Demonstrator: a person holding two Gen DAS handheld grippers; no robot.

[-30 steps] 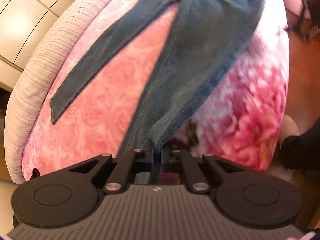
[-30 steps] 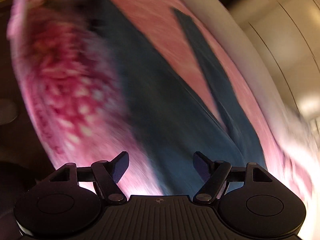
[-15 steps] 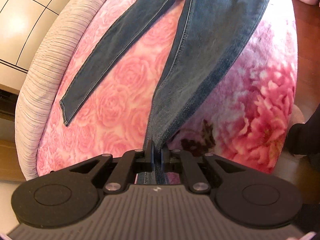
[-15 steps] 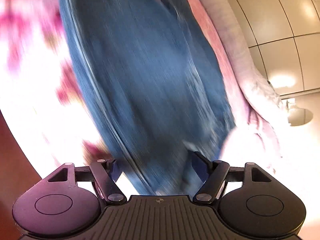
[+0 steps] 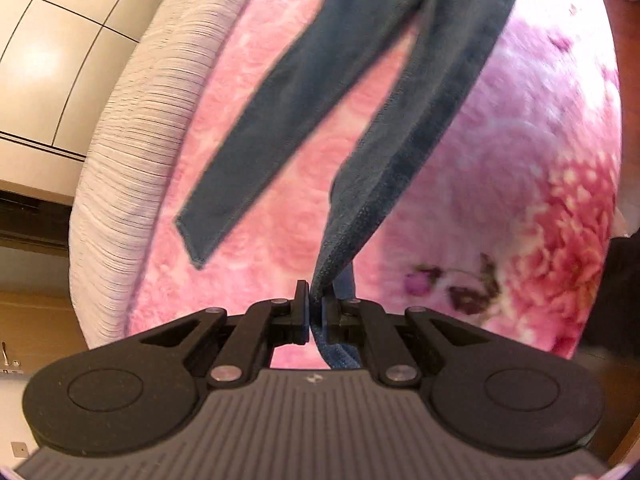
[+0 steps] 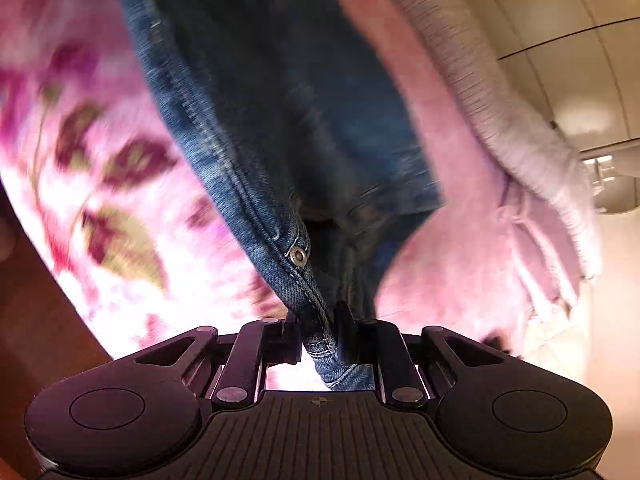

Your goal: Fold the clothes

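Left gripper (image 5: 316,308): jaws closed tight on the hem end of one leg of the jeans (image 5: 404,120), as in the two earlier left-wrist views. That leg now rises off the floral blanket (image 5: 500,160) in a narrower, more twisted strip than half a second ago. The other leg lies flat, its hem toward the blanket's left edge, near the ribbed white cover (image 5: 132,140).

Right gripper (image 6: 320,334): change noted. A second ago its jaws stood wide apart over the denim; now they are closed on the waistband corner of the jeans (image 6: 280,128), just below the metal rivet (image 6: 298,255). The waist end lies toward the blanket's (image 6: 100,160) right side, near the fringe (image 6: 532,240).

Assessment: the garment is now held at both ends along one side. This likely readies a lengthwise fold, carrying the gripped leg over the flat one. Fold not yet made.
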